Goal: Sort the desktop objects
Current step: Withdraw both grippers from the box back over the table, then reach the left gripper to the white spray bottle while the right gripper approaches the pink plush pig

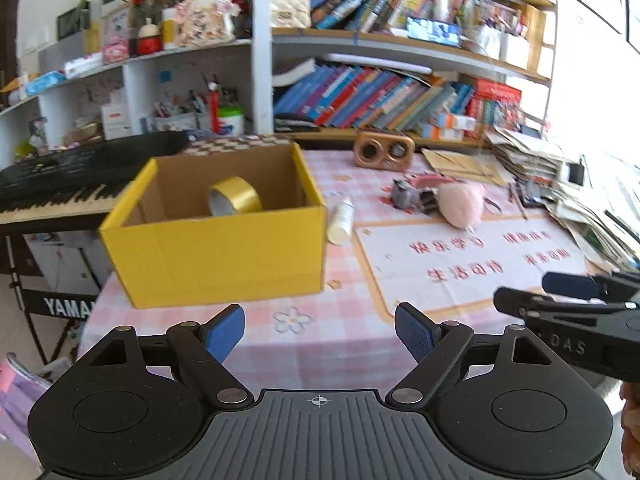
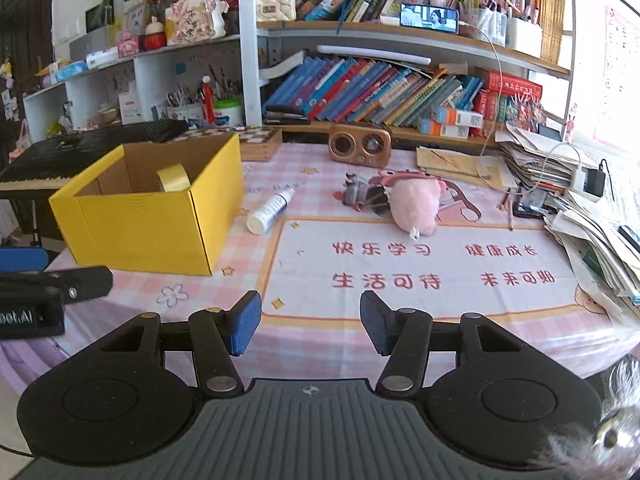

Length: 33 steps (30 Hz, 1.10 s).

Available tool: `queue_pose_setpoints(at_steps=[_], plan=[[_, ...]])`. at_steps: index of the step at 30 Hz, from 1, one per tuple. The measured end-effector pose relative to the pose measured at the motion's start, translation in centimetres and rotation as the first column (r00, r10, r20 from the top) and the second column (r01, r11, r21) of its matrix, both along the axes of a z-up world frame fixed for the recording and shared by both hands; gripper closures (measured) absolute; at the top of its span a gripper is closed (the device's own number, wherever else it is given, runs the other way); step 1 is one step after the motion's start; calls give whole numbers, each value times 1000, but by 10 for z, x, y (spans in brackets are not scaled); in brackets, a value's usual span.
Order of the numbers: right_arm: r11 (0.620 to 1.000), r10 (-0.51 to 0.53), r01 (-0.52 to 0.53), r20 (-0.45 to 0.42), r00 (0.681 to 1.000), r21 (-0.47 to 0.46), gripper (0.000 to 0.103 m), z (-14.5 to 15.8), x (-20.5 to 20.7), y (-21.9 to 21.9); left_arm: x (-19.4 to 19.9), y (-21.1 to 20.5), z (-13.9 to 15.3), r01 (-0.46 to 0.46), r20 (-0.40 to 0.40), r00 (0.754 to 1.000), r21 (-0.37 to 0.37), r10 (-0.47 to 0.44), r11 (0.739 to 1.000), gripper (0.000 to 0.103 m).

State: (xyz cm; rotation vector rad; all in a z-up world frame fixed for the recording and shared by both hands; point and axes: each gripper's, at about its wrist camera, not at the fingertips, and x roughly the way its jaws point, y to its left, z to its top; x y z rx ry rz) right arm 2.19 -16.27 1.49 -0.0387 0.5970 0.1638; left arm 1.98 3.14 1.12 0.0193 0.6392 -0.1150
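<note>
1. Sorting was judged to be at an early stage: only one item, a roll of yellow tape [image 1: 234, 200], was seen inside the yellow box [image 1: 216, 256].
2. The left gripper [image 1: 319, 336] was held with its jaws spread and nothing between them; the box was located ahead of the jaws and slightly to their left.
3. The right gripper [image 2: 311, 322] was likewise held with its jaws spread and empty, above the printed mat [image 2: 420, 264].
4. A white bottle [image 2: 271, 210] was found lying on its side ahead and left of the right jaws, just beside the box.
5. A pink plush toy [image 2: 414, 206] and a small grey item [image 2: 354, 192] were observed farther ahead of the right jaws.
6. These items were judged as remaining to be sorted.
</note>
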Motion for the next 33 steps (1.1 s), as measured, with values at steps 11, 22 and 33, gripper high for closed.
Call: queue_pose_setpoints(at_steps=[11,22,33], plan=[[997,-77,77,-30,997,-4,48,-6,0,-24,12,-24,-7,77,-27,997,-4,-77,997,18],[992,-126,126,-60,990,-3,47,-12,16,-53,34,-56,-11,131,-52,990,-1,-131,991,18],[994,-107,108,-94,990,1,47,-16,52,-80,64,-81,-16,116,-80,990,-2,-116,993,18]])
